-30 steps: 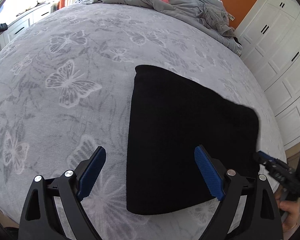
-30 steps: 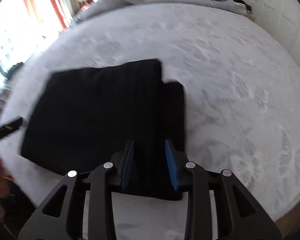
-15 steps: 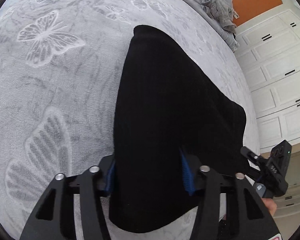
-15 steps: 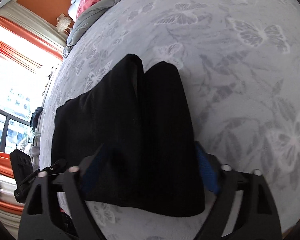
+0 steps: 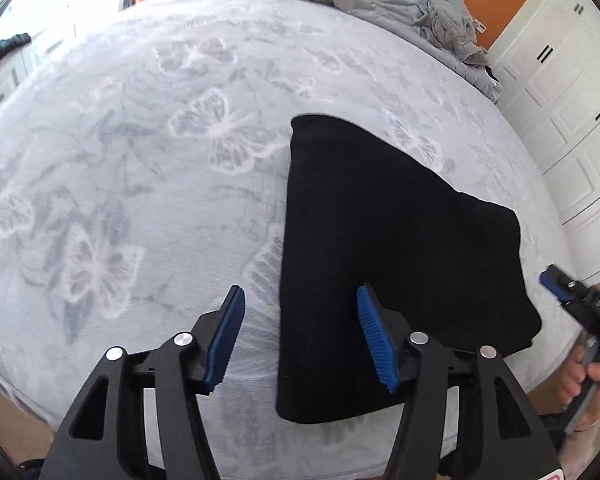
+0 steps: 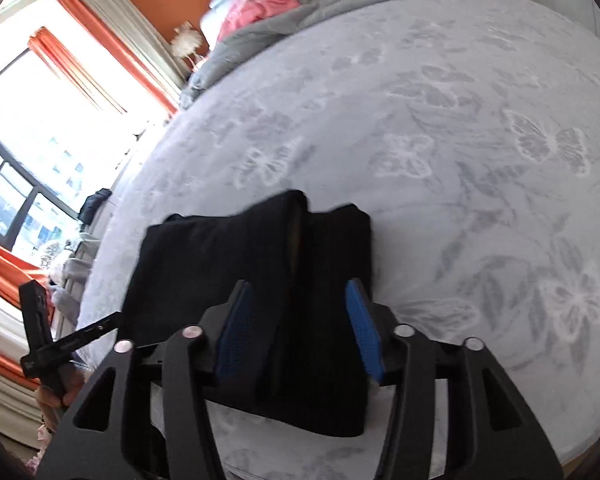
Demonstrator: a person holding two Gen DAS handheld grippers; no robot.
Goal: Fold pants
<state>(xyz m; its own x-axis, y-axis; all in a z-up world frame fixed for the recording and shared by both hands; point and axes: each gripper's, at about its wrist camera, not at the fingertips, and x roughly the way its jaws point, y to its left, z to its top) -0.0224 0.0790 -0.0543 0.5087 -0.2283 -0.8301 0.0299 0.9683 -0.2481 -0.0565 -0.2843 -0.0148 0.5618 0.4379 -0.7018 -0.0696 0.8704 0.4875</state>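
Observation:
The black pants point(image 5: 380, 260) lie folded into a thick rectangle on the grey butterfly-print bedspread point(image 5: 140, 160), near the bed's front edge. My left gripper point(image 5: 300, 336) hovers over the pants' left edge with its jaws opening. One blue pad is over the bedspread, the other over the cloth, and neither presses. In the right wrist view the pants point(image 6: 220, 256) show two stacked folds. My right gripper point(image 6: 300, 320) straddles the near end, jaws opening, pads clear of the fabric. Each gripper also shows at the other view's edge, held in a hand point(image 5: 584, 384).
A crumpled grey duvet point(image 5: 420, 4) and a pink garment point(image 6: 260, 4) lie at the head of the bed. White wardrobe doors point(image 5: 572, 92) stand along one side. A bright window with orange curtains point(image 6: 100, 64) is on the other.
Half a second ago both grippers were closed around the pants' ends. Now both have let go and pulled back, and the pants lie flat on the bed.

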